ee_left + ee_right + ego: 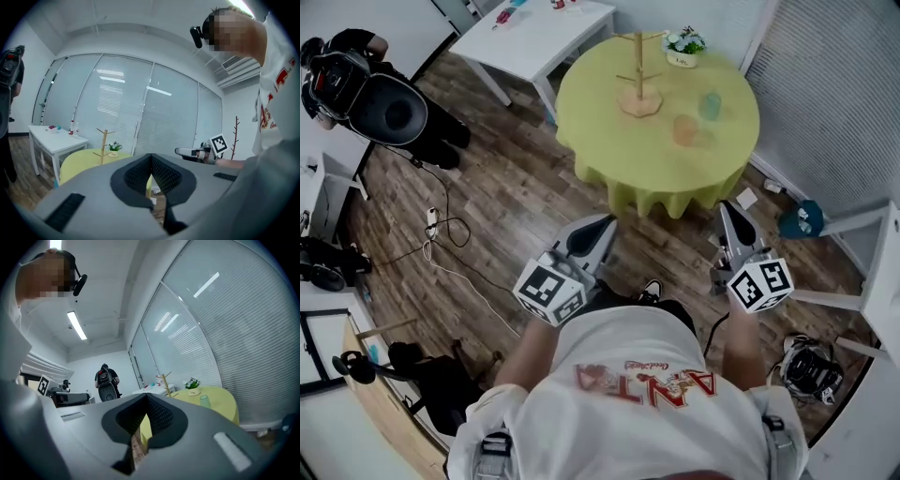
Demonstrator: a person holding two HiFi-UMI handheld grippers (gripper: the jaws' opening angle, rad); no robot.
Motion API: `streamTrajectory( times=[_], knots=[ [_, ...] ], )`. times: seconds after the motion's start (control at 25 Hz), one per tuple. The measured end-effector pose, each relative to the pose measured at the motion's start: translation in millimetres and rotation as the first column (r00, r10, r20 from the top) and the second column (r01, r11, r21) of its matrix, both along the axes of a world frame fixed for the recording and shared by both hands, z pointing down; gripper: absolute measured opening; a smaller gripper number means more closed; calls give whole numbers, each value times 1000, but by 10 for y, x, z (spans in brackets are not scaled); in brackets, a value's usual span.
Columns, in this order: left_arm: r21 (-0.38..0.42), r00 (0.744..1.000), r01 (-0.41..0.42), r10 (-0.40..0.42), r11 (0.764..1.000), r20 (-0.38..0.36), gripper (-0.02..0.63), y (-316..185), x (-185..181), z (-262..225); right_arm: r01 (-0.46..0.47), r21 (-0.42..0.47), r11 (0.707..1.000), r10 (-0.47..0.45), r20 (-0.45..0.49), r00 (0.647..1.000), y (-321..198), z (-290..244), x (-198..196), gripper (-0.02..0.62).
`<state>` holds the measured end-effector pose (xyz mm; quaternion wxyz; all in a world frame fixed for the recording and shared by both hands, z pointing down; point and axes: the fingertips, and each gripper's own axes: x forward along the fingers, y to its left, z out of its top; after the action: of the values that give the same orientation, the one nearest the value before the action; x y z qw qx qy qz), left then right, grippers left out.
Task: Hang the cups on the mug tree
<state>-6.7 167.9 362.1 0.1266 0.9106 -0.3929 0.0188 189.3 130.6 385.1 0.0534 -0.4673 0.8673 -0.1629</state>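
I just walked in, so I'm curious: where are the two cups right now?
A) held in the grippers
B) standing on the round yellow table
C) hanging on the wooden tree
B: the green cup and the orange cup stand on the table beside the bare mug tree.

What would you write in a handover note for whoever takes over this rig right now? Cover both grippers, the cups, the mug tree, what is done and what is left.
Left gripper: shut, empty, over the floor short of the table.
Right gripper: shut, empty, also short of the table.
Mug tree: upright on the round table, pegs bare.
Green cup and orange cup: standing on the cloth beside the tree.
Done: nothing hung.
Left: pick up and hang both cups.
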Motion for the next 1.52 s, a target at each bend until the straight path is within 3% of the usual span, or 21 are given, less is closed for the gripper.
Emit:
streamTrajectory(
  times=[0.24,0.52,0.92,1.24,1.52],
  knots=[
    [-28,999,-47,47,999,7,9,-360,235,58,-44,-33,998,44,-1,999,-307,127,260,2],
    [-26,993,-109,108,994,-39,9,-1052,330,180,-92,-61,994,89,-58,994,-806,235,317,2],
    [-59,976,-203,198,977,-87,9,-2489,45,264,-151,-42,988,147,-85,985,-2167,-13,-144,2],
    [-79,967,-247,241,966,-84,9,-3114,-168,387,-246,-149,958,222,-159,962,-2550,418,-160,2],
    [-133,971,-239,232,962,-62,9,-3229,17,597,-230,-271,935,158,-263,952,-2610,1134,115,5]
  ],
)
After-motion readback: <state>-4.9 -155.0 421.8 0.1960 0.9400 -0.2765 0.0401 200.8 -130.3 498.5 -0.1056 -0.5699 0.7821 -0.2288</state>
